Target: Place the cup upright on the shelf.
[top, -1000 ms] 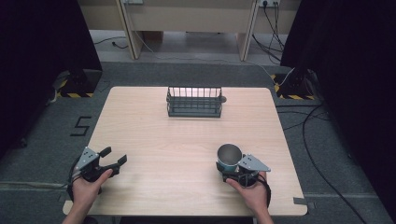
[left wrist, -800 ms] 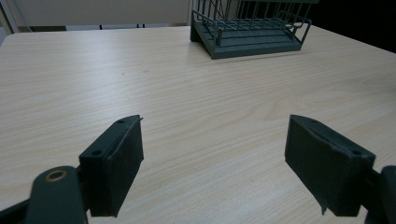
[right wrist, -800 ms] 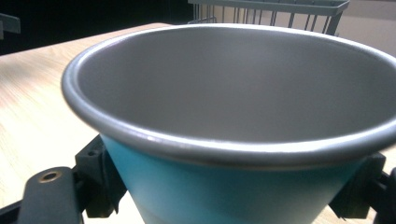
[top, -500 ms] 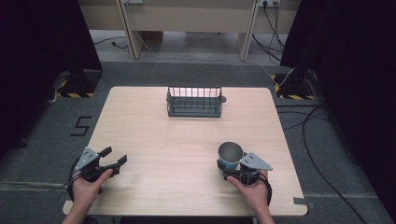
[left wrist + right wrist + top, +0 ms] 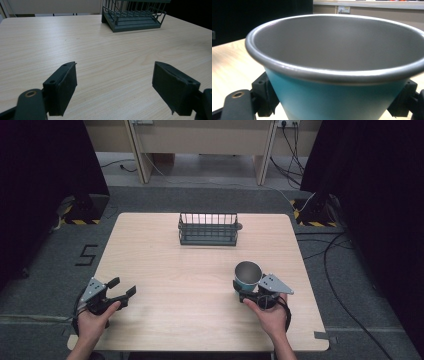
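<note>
Teal cup (image 5: 247,275) (upright) clamped in right claw (image 5: 243,289).

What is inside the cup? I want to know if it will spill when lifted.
The cup shows bare grey inner wall, nothing on it. Its bottom is hidden below the rim, so I can't rule out contents there.

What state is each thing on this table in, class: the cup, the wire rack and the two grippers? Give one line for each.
cup: upright, empty, gripped between the right gripper's jaws.
wire rack: upright at the far side of the table, apart from both grippers; nothing visible in it.
left gripper: jaws wide apart, holding nothing, low over the table.
right gripper: jaws closed against the cup's sides.
</note>
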### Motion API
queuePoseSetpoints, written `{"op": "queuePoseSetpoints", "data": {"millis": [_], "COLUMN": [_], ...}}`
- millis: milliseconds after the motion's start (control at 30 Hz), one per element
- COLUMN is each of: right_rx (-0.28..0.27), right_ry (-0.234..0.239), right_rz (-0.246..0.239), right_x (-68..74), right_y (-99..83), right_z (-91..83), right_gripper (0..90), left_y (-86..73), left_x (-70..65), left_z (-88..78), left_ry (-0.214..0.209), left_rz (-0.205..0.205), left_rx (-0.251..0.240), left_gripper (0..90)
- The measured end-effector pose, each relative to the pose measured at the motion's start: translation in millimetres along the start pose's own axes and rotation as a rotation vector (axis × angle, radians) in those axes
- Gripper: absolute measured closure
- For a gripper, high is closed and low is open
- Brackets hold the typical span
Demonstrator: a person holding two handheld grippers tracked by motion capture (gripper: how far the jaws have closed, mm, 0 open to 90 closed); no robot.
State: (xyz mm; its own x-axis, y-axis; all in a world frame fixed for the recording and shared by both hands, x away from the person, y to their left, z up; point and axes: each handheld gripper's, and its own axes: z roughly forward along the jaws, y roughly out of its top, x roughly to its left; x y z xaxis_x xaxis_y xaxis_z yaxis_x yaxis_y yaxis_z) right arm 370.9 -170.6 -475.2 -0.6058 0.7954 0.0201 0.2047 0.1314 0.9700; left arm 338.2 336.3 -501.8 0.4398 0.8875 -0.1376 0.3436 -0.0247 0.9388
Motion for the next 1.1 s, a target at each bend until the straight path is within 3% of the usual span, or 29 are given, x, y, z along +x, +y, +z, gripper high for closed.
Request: {"op": "queuePoseSetpoints", "data": {"millis": [133,633,1100], "right_rx": [-0.001,-0.042,-0.046], "right_ry": [-0.008,-0.026,-0.031], "right_rz": [0.017,0.003,0.004], "right_x": [-2.2,-10.1,-16.5], "right_y": [8.8,44.3,65.8], "right_z": [4.1,27.3,49.8], "right_gripper": [17.7,17.7,17.7], "left_y": [0.0,0.1,0.5], "left_x": [0.0,-0.3,-1.2], "left_z": [0.3,0.8,1.6], "left_ry": [-0.002,0.002,-0.002], "left_rz": [-0.001,-0.004,-0.008], "left_rx": [0.000,0.001,-0.003], "left_gripper": [19.3,19.4,19.5]}}
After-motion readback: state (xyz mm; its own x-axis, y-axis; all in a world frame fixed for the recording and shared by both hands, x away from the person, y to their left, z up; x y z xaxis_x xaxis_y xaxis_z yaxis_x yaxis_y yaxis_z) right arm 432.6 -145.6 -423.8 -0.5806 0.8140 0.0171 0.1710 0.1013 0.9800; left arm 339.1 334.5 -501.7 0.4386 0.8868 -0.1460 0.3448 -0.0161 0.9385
